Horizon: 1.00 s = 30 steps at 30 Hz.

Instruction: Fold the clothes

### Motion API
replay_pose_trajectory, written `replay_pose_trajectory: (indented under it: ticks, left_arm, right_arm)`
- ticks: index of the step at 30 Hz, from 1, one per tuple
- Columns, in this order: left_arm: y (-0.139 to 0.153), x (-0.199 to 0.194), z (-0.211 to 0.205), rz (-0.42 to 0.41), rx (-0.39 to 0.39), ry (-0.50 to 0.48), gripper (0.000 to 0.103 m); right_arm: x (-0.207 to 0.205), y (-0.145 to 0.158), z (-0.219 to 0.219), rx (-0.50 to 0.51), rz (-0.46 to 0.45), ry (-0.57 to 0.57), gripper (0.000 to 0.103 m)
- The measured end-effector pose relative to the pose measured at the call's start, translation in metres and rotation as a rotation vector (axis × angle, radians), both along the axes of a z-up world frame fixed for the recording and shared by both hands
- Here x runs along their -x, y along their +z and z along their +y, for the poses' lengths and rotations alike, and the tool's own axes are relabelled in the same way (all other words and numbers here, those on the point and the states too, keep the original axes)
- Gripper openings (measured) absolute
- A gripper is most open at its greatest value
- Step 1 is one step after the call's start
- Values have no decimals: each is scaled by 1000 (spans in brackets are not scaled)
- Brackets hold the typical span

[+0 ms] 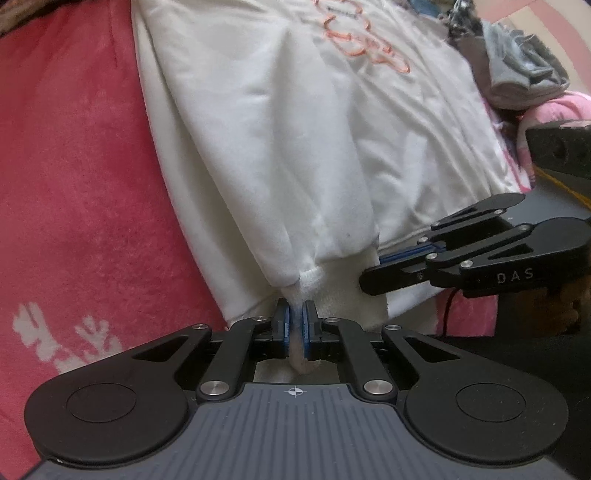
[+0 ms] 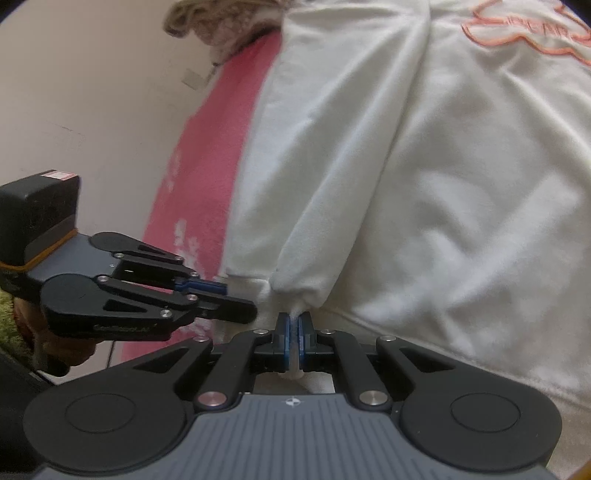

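Observation:
A white sweatshirt [image 1: 406,122] with orange outlined lettering [image 1: 362,40] lies spread on a pink blanket [image 1: 74,177]. One sleeve [image 1: 280,166] runs down toward me and ends in a ribbed cuff [image 1: 343,291]. My left gripper [image 1: 295,317] is shut on the cuff's left corner, with white fabric pinched between its blue pads. The right gripper [image 1: 384,264] comes in from the right at the cuff's other edge. In the right wrist view, the right gripper [image 2: 294,321] is shut on a bunched bit of the sleeve end [image 2: 295,291]. The left gripper [image 2: 236,297] sits close on its left.
A heap of grey clothes [image 1: 524,62] lies past the sweatshirt at the upper right. A pale wall [image 2: 92,92] borders the blanket [image 2: 207,166], with a fuzzy beige item [image 2: 221,18] at its far end. A green rug [image 2: 7,314] shows low on the left.

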<state>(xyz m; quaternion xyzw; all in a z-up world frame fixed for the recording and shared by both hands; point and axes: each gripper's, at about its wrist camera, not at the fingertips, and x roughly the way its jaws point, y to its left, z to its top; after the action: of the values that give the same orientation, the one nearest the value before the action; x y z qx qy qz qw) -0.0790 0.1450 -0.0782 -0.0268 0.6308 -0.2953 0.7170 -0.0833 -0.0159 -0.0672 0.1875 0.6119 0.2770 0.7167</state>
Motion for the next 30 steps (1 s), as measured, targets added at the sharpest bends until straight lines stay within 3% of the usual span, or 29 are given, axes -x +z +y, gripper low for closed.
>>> replay_pose_trajectory:
  ticks: [4,8,14,19,21,25,28,30]
  left_arm:
    - [-5,0,5,43,8,11,9]
    - [8,7,15,38,-8,-32,21]
    - [43,-6,31,-128,-16,-5,22]
    - [45,-26,10,-241,32,14,22]
    - [35,-27,-6,-260,13,-27,22]
    - [6,-22,-24,-201,-87,-128,22]
    - [15,-26,-22,-198,-65,-136,24]
    - [25,-35,-15,-201,-21,-104,24]
  right_arm:
    - [3,-7,-3,54,29,0,9]
    - [10,10,-30,92,-22,-25,10]
    - [1,56,-113,128,-226,-196,29]
    - [-20,85,-154,53,-334,-323,32]
    - [-35,89,-137,109,-397,-271,32]
    - [-64,92,-87,199,-560,-82,31]
    - [-90,82,-46,214,-677,50,31]
    - [-115,68,-22,227,-682,122,28]
